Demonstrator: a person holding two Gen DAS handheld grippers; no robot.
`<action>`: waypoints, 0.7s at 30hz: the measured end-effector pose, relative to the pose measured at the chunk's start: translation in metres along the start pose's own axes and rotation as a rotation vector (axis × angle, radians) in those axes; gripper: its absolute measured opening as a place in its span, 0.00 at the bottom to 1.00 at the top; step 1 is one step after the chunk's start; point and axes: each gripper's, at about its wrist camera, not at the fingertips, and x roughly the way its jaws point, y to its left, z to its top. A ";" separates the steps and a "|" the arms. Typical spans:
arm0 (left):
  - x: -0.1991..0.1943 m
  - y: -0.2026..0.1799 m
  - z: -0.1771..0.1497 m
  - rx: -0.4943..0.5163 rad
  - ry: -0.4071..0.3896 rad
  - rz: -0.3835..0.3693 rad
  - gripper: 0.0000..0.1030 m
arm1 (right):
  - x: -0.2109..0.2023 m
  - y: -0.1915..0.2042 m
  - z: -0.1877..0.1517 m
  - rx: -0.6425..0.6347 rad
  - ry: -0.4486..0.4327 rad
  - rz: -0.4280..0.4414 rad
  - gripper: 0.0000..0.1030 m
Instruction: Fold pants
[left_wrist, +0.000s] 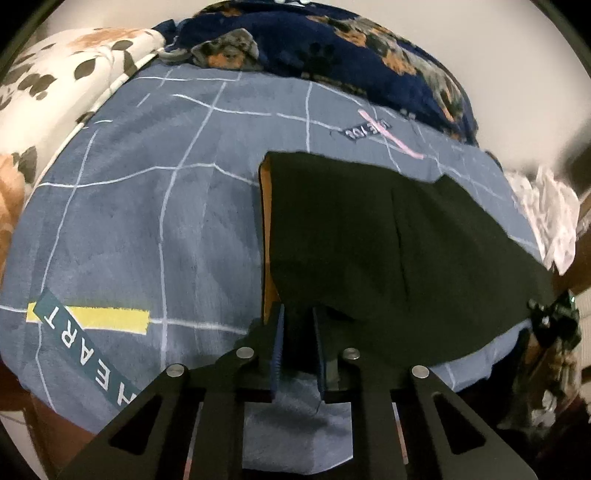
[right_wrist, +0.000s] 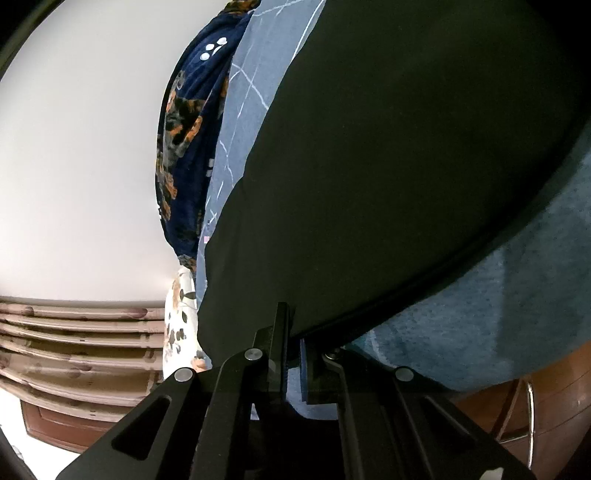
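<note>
Now your left gripper (left_wrist: 298, 332) is clamped on the near edge of the black pants (left_wrist: 369, 229), its blue-padded fingers (left_wrist: 277, 347) close together with dark cloth bunched between them. At the far end your right gripper (right_wrist: 293, 343) seems to pinch the hem the same way, though the cloth hides the fingertips in the right wrist view and the grip there is a judgement. Holding both ends lets you keep the garment taut and carry one end over the other; the fold looks under way, not finished.

The pants lie spread across the blue bedspread (left_wrist: 147, 206), running from the middle of the bed toward its right edge, with a tan lining (left_wrist: 266, 206) showing along their left side. That flat, open spread gives a clean crease line. White grid lines cross the bedspread, and a yellow bar with the letters "HEART" (left_wrist: 88, 317) sits near the front left.

Beyond the pants, a navy blanket printed with dogs and paw marks (left_wrist: 332, 48) is heaped at the head of the bed. A white floral cover (left_wrist: 55, 74) lies to the left, and a pale crumpled cloth (left_wrist: 550, 214) rests off the right edge. A plain white wall (right_wrist: 81, 147) rises behind, with brown wooden slats (right_wrist: 74, 339) low in the right wrist view.
</note>
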 end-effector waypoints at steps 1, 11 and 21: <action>0.000 0.000 0.001 0.003 -0.002 0.002 0.15 | 0.000 0.000 0.000 -0.001 0.001 0.001 0.03; 0.012 -0.007 -0.015 0.059 -0.003 0.100 0.15 | -0.001 -0.001 0.001 0.004 0.002 0.012 0.02; 0.019 -0.017 -0.015 0.110 -0.038 0.165 0.17 | -0.001 -0.001 0.001 0.015 0.005 0.022 0.02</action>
